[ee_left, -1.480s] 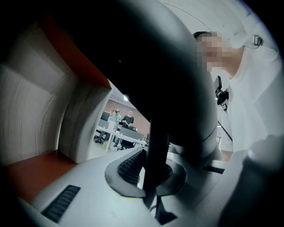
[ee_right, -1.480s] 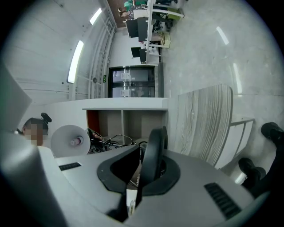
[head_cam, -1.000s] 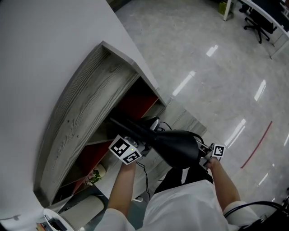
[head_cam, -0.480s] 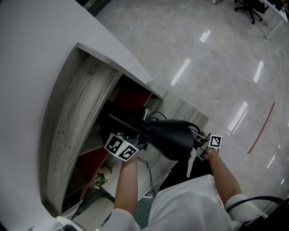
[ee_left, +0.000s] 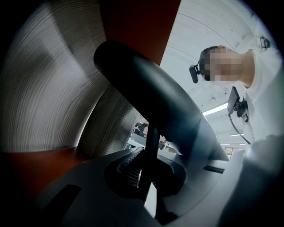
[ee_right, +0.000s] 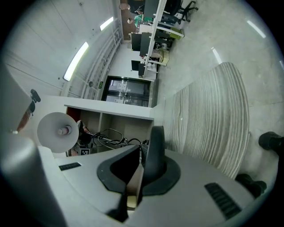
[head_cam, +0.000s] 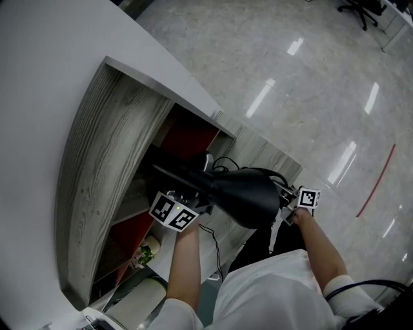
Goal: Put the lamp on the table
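Observation:
A black lamp with a cone shade (head_cam: 245,196) and a dark arm (head_cam: 171,173) hangs in front of an open shelf, held between both grippers. My left gripper (head_cam: 193,205) is shut on the lamp's thin black rod (ee_left: 151,144), and the lamp's dark body (ee_left: 151,93) fills that gripper's view. My right gripper (head_cam: 287,207) sits at the shade's right edge. Its jaws (ee_right: 140,166) stand together, and I cannot make out anything between them. The white table top (head_cam: 39,71) lies above and to the left of the lamp.
A grey wood-grain panel (head_cam: 97,167) carries the table over a shelf with a red back (head_cam: 187,138) and tangled cables (head_cam: 222,164). A pale round disc (ee_right: 57,131) shows before the shelf. Glossy floor (head_cam: 310,84) spreads to the right, with an office chair (head_cam: 361,9) far off.
The head view has swung slightly. Lamp and both grippers keep nearly the same place before the shelf, and both grips look unchanged.

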`<action>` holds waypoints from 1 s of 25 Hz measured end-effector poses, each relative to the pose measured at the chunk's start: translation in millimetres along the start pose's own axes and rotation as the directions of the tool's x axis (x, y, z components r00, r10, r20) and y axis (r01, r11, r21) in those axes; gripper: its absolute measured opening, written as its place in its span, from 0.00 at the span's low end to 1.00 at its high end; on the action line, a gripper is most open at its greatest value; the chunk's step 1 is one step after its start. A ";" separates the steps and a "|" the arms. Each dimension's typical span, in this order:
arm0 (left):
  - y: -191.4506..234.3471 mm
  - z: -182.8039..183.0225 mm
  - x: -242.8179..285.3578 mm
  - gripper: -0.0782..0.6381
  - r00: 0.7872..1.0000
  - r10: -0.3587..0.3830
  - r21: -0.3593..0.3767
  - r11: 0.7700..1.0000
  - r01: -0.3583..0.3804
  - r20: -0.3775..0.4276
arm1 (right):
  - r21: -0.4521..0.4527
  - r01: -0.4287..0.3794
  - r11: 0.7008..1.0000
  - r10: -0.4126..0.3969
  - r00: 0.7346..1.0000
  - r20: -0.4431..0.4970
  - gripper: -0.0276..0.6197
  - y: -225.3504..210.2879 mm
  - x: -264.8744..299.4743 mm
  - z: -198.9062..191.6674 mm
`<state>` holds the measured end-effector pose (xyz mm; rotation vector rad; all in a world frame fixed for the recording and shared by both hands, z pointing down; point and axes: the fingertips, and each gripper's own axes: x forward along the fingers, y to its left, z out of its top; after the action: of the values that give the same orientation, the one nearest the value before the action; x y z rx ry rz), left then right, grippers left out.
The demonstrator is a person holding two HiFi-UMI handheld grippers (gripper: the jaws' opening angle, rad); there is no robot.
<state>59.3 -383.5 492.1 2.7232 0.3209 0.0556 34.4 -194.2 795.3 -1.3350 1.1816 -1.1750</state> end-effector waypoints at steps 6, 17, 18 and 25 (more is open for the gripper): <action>6.2 0.4 0.5 0.12 1.000 0.009 0.000 1.000 -0.009 0.001 | -0.028 0.052 0.998 -0.052 0.999 -0.007 0.07 -11.0 3.8 1.0; 7.2 0.4 1.4 0.12 1.000 0.024 -0.010 1.000 -0.024 -0.004 | 0.021 0.131 0.991 -0.130 0.991 -0.040 0.18 -22.9 -15.8 3.5; 6.0 0.1 1.7 0.12 1.000 0.022 -0.012 1.000 -0.022 -0.004 | 0.027 0.185 0.982 -0.184 0.982 -0.048 0.19 -29.9 -25.1 1.4; -5.3 -4.2 1.8 0.12 1.000 0.015 0.012 1.000 -0.015 -0.025 | -0.035 0.251 0.967 -0.253 0.963 -0.089 0.19 -35.6 -43.9 -14.6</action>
<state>59.6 -376.8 493.9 2.7381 0.3093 0.0917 19.4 -149.1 829.1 -1.4955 1.1165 -1.4216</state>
